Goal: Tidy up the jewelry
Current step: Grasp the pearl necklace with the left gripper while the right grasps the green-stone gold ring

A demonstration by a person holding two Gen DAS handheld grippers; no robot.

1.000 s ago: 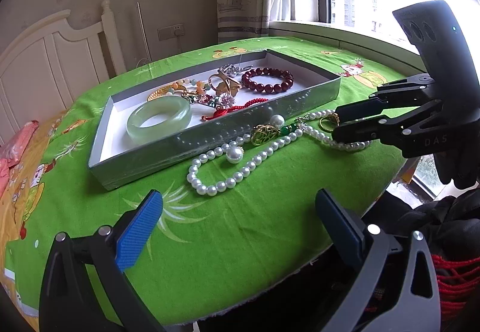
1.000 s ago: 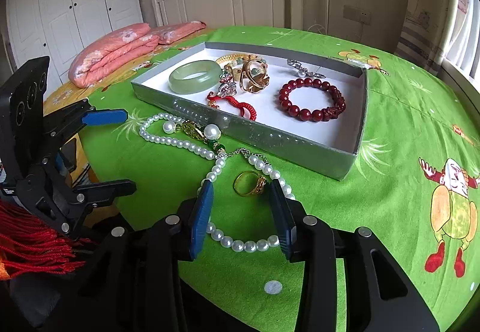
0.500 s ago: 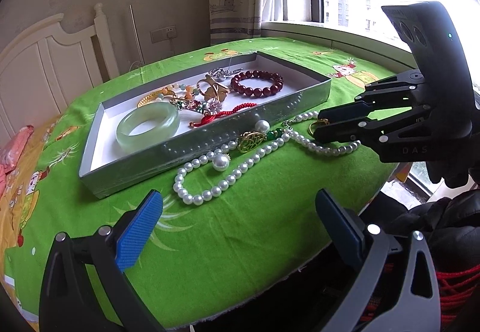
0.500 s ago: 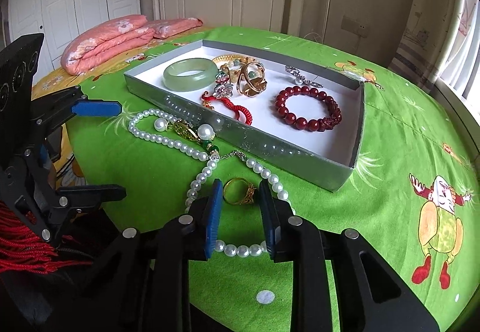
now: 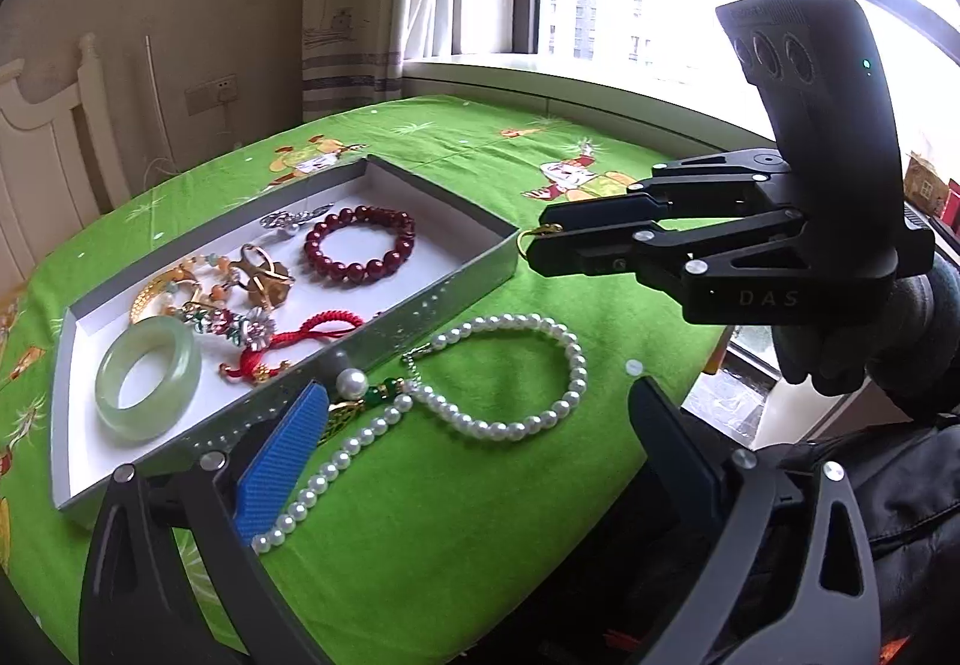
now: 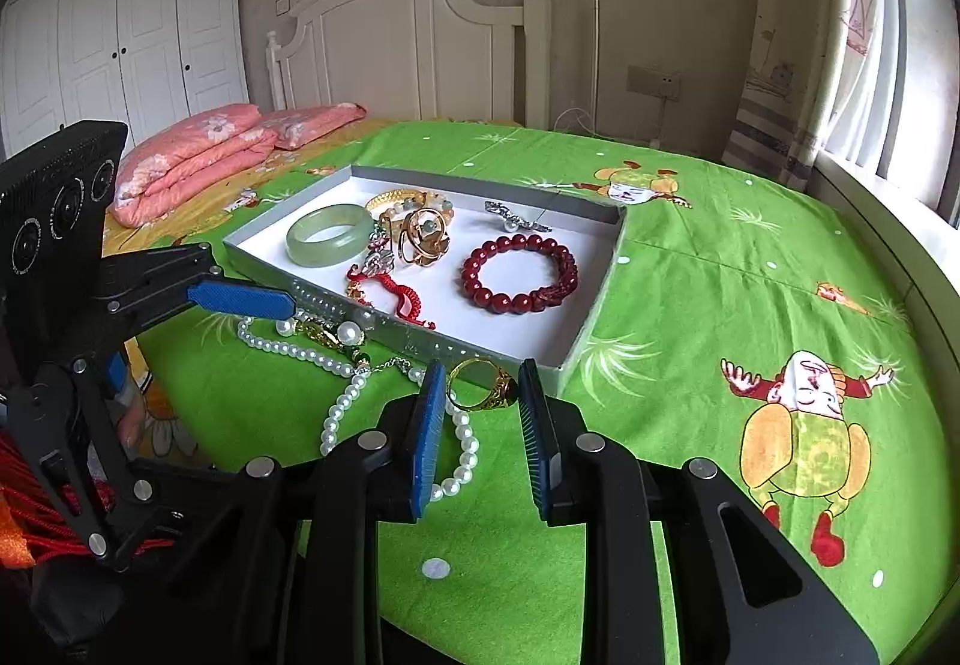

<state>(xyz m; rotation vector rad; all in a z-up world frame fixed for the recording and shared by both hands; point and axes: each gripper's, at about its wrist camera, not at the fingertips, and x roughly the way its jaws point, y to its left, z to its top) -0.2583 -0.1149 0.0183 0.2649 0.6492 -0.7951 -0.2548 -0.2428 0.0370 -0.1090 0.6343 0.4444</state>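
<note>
A silver tray (image 5: 456, 278) (image 6: 480, 350) on the green cloth holds a jade bangle (image 5: 147, 377) (image 6: 330, 234), a red bead bracelet (image 5: 360, 242) (image 6: 519, 272), a red cord bracelet (image 6: 390, 293) and gold pieces (image 6: 423, 236). A pearl necklace (image 5: 516, 425) (image 6: 336, 419) lies in front of the tray. My right gripper (image 6: 483, 392) (image 5: 537, 239) is shut on a gold ring (image 6: 486, 389) (image 5: 531, 236), held in the air by the tray's near right corner. My left gripper (image 5: 480, 443) (image 6: 240, 299) is open and empty over the necklace.
The green cartoon tablecloth (image 6: 750, 305) covers a round table whose edge drops off close to me (image 5: 540, 575). A bed with pink bedding (image 6: 198, 149) stands behind at the left. A window sill (image 5: 600, 83) runs along the right.
My right gripper closed on the gold ring and lifted it off the cloth toward the tray's corner. My left gripper moved in closer over the necklace, still open.
</note>
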